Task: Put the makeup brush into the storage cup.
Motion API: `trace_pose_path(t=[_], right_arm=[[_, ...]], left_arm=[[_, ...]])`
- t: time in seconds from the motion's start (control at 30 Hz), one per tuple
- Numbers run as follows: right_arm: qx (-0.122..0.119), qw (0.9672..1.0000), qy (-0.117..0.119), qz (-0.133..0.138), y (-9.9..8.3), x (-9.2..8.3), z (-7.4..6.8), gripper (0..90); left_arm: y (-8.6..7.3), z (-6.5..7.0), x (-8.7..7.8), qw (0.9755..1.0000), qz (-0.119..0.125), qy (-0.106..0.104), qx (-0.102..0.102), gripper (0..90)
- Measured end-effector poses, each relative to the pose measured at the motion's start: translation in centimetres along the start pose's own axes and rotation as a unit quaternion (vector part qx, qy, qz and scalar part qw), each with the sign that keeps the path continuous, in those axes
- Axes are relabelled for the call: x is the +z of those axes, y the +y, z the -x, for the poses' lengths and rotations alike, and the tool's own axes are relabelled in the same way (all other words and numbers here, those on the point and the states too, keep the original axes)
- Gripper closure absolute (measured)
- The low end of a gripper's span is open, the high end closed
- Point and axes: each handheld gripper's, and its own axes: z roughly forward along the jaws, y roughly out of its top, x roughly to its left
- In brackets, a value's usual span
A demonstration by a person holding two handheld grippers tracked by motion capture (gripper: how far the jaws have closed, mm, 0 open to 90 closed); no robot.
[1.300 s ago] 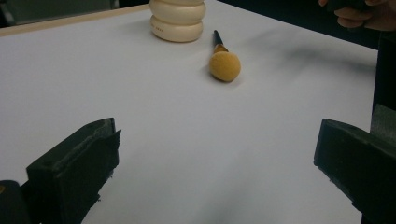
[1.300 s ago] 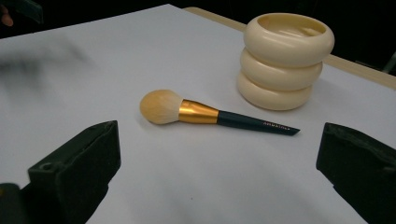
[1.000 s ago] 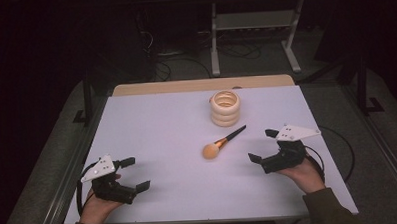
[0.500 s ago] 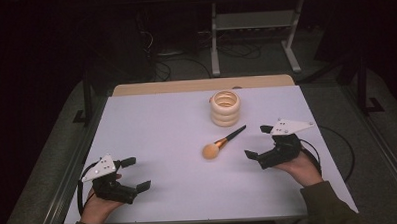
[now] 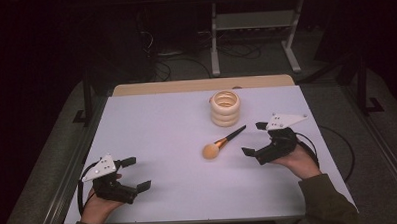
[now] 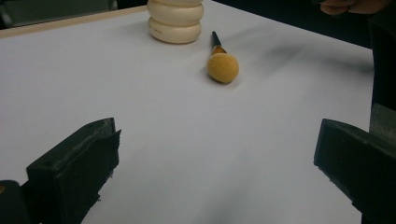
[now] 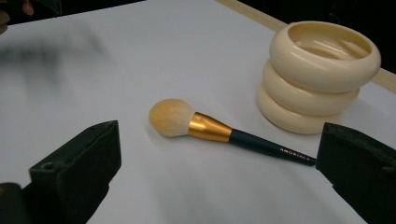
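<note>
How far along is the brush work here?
Nothing looks done: the makeup brush lies flat on the table beside the ringed holder. Right tongs are open, close to it; left tongs rest open. Gripping and any placing remain.

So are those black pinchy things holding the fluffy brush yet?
No, nothing is held. The makeup brush lies loose on the table, and both the right hand-held gripper and the left hand-held gripper are open and apart from it.
</note>
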Motion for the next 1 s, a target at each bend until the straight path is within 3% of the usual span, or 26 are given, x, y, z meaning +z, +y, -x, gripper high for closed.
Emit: trace_pose_path(t=[0.63,1.0], right_arm=[[-0.021,0.9984,0.035,-0.039,1.7,1.6,0.7,0.0],[-0.038,0.9955,0.050,-0.072,3.2,2.9,1.1,0.0]], left_arm=[[0.0,0.1,0.1,1.0000,-0.001,0.000,-0.004,0.0],[0.0,0.1,0.2,1.0000,-0.002,-0.002,0.000,0.0]])
